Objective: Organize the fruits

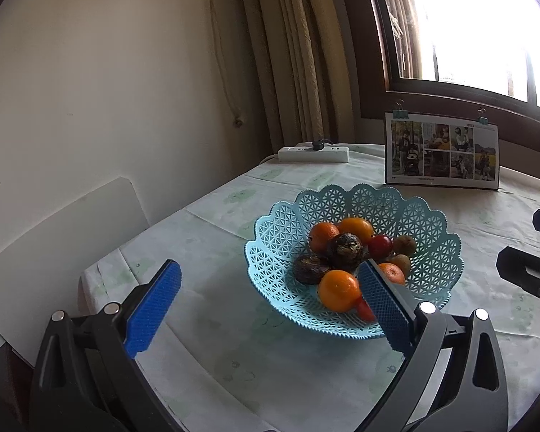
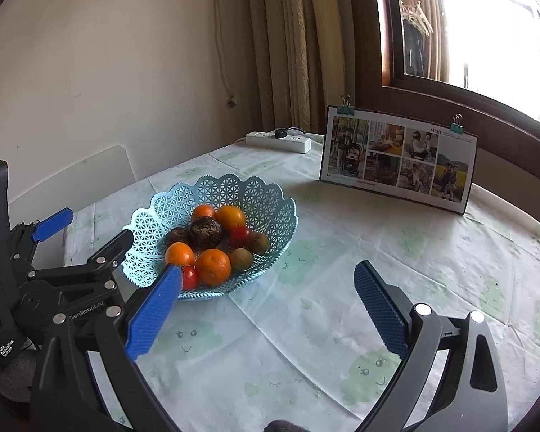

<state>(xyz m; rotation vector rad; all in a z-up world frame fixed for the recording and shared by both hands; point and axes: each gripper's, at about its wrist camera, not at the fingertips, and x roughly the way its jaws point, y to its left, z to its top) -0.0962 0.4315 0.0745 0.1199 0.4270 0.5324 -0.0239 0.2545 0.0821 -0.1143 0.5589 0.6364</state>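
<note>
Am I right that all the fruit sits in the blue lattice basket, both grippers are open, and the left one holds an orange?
Not quite: the left gripper holds nothing, as the left wrist view shows. The fruit does sit in the blue lattice basket, and the right gripper is open too.

Home dining spot: curtains, window, family photo calendar, clothed table w/ power strip.

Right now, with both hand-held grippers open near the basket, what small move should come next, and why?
Probably ease the left hand-held gripper forward to the near orange. Its jaws stand open and empty, the orange lies at the front of the blue basket, and the right hand-held gripper hangs open over bare tablecloth.
</note>
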